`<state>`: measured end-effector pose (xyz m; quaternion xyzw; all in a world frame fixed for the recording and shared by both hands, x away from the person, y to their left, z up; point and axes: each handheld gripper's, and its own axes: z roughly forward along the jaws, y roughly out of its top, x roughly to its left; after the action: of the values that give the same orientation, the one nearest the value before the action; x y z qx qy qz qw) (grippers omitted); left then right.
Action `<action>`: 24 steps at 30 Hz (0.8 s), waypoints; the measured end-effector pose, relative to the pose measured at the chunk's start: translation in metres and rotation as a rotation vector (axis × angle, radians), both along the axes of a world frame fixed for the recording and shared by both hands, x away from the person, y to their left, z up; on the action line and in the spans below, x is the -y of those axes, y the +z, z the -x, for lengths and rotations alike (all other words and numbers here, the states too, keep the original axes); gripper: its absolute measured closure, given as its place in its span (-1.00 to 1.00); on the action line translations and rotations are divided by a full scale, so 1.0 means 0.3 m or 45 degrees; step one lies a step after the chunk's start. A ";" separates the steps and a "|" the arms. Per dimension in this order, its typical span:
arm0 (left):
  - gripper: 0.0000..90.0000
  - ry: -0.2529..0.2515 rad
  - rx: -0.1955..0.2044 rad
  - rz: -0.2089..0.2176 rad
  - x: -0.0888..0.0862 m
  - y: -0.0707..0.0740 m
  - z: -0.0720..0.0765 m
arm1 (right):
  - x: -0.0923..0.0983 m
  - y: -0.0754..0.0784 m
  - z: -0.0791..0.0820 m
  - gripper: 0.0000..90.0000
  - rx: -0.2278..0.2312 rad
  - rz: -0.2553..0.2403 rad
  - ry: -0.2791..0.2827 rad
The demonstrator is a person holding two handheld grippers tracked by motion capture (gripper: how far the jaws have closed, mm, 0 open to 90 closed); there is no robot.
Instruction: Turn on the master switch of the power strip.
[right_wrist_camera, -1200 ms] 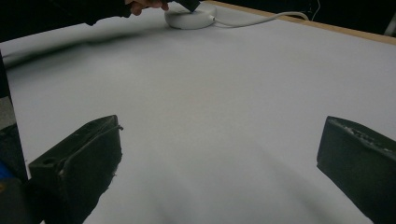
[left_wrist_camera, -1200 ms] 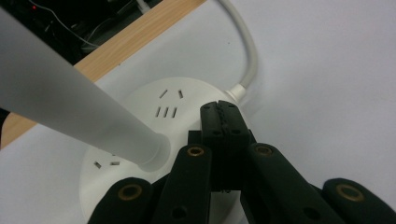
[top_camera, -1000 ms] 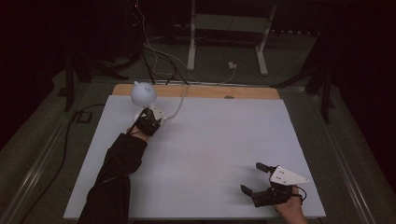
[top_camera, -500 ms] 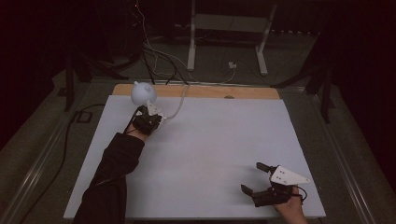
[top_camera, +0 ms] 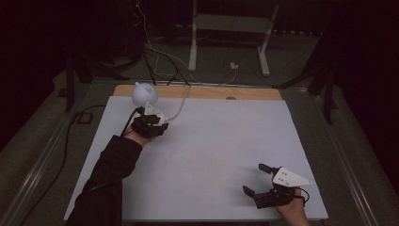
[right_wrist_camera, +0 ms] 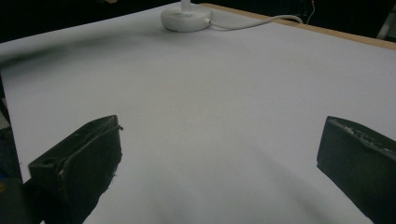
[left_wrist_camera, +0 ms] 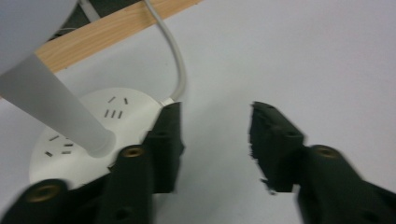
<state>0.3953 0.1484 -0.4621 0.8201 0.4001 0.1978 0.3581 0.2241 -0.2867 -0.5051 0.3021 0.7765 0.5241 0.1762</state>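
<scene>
Lamp (top_camera: 144,94): far-left desk (top_camera: 211,155) corner; round base (left_wrist_camera: 84,135) with socket slots, no readable writing.
Left claw (left_wrist_camera: 215,140): spread, now drawn slightly back, beside base.
Right claw (right_wrist_camera: 219,154): spread, unmoved, well apart from lamp.

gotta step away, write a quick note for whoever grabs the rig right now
Left gripper: jaws open, at the far left of the table, right beside the lamp's round white base, which has sockets on top. One jaw looks to be at the base's edge; nothing is gripped.
Right gripper: jaws wide open, holding nothing, low over the near right of the white table.
The lamp stands at the far left edge, its cord running off the back.
Done: left gripper brought to the base.
Left: probably close on the base and handle the lamp.
</scene>
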 end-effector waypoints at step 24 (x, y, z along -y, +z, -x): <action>-1.00 -0.263 -0.045 0.132 0.004 0.107 0.130 | -0.004 0.000 -0.001 -1.00 -0.002 0.014 -0.003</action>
<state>0.3564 0.1473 -0.4301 0.8407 0.3293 0.1244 0.4115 0.2243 -0.2855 -0.5051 0.3026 0.7792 0.5193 0.1778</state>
